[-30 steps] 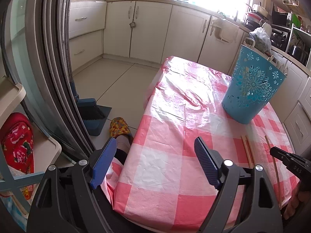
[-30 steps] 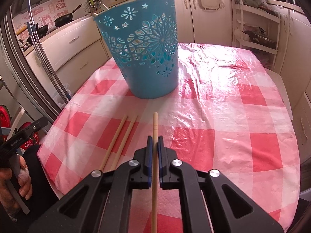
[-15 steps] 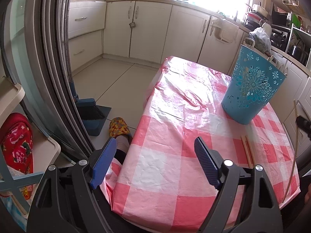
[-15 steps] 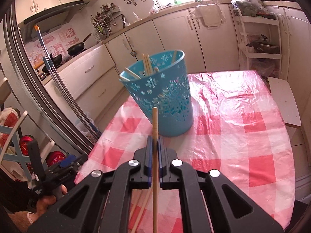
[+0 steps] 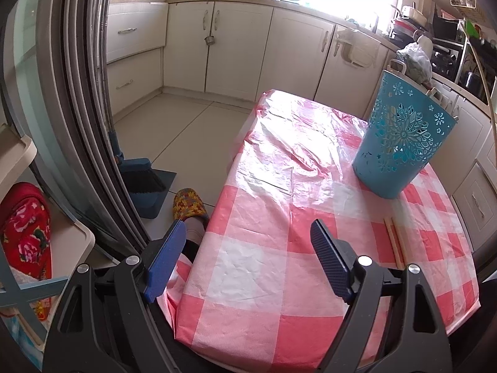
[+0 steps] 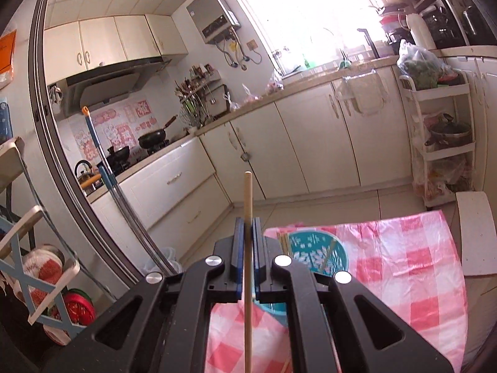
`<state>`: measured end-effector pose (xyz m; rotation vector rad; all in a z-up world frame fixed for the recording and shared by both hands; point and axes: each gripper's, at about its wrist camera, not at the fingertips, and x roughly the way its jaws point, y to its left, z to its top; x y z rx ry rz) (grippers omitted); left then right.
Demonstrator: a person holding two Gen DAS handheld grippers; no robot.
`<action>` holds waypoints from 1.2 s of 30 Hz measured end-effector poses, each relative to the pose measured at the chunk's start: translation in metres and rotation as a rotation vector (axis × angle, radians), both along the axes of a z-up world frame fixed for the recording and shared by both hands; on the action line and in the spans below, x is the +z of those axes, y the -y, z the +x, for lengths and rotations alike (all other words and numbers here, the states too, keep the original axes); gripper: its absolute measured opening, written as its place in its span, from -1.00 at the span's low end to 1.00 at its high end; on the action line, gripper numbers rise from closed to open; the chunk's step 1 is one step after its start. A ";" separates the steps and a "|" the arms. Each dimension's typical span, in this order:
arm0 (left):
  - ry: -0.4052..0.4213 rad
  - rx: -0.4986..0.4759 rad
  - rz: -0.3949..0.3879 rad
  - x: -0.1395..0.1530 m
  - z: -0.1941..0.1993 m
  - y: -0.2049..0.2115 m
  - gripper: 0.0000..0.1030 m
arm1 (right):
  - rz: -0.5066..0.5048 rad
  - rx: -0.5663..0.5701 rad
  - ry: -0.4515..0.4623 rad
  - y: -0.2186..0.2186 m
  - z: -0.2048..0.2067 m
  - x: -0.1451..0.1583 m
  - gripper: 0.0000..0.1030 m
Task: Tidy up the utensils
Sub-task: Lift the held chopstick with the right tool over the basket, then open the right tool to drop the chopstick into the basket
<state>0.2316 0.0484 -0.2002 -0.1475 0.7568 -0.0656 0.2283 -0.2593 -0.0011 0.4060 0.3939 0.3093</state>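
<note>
My right gripper (image 6: 247, 230) is shut on a wooden chopstick (image 6: 248, 267) and holds it high over the table, its tip pointing away. Below it, partly hidden by the gripper body, stands the blue perforated basket (image 6: 316, 250) with several chopsticks inside. In the left wrist view the basket (image 5: 400, 140) stands at the table's right side, and the held chopstick (image 5: 483, 71) shows as a thin line above it. Two chopsticks (image 5: 394, 242) lie on the pink checked tablecloth (image 5: 264, 264) in front of the basket. My left gripper (image 5: 245, 258) is open and empty over the table's near left corner.
A sliding door frame (image 5: 80, 93) runs along the left. A shelf with a red floral cloth (image 5: 28, 233) is at the lower left. A dustpan and brush (image 5: 143, 183) and a slippered foot (image 5: 189, 205) are on the floor. White cabinets (image 5: 236, 52) line the far wall.
My right gripper has lifted the chopstick off the table and risen high above the basket, tilting upward. The left gripper has not moved.
</note>
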 end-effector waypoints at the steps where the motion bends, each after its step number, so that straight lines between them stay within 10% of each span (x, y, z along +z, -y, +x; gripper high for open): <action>1: 0.000 -0.001 -0.002 0.000 0.000 0.000 0.52 | 0.004 -0.011 0.024 0.002 0.005 0.006 -0.89; 14: 0.005 -0.006 -0.001 0.000 0.002 0.002 0.53 | -0.112 -0.231 0.054 0.004 0.070 -0.038 -0.89; 29: 0.009 -0.009 0.024 0.001 0.002 0.004 0.56 | -0.180 -0.176 0.016 0.003 0.025 -0.046 -0.86; 36: 0.018 -0.004 0.033 0.002 0.000 0.004 0.58 | -0.201 -0.191 0.129 0.005 -0.048 -0.010 -0.29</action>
